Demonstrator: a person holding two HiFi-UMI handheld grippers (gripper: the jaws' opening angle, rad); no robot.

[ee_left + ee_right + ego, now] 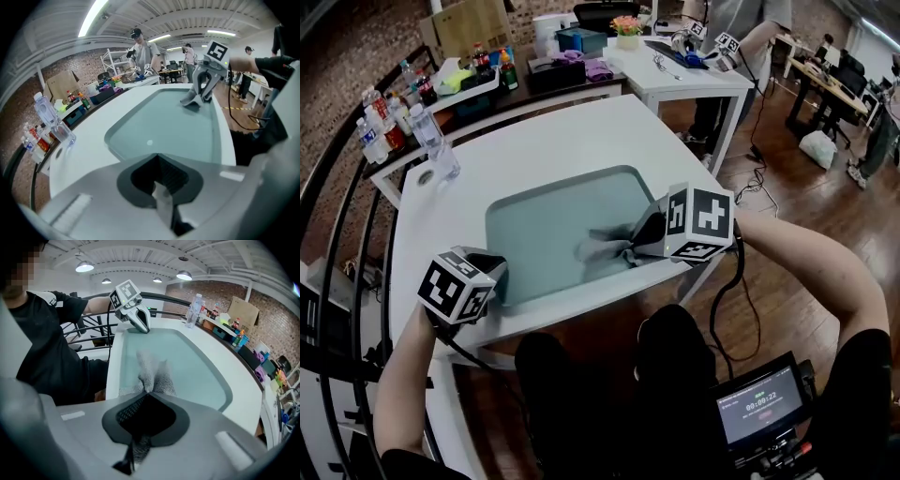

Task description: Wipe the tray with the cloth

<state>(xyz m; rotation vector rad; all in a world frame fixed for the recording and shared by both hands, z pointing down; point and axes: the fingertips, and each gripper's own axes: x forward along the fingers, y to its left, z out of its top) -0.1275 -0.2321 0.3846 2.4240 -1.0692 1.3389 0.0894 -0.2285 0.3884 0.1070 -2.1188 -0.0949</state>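
Grey cloth (605, 248), one piece, lies bunched near the right edge of the one teal tray (539, 225) on the white desk (534, 141), pinched in the right tongs (636, 246). The left tongs (492, 270) are closed tight at the tray's near-left corner.

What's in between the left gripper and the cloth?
Between the left gripper and the cloth there is only bare tray, as the head view shows.

Bright, even light comes from long fluorescent ceiling tubes (93, 18) and round ceiling lamps (84, 267). A small glare spot marks the pale teal rectangular tray (164, 126). Both gripper views bulge toward black corners; their near foreground blurs.
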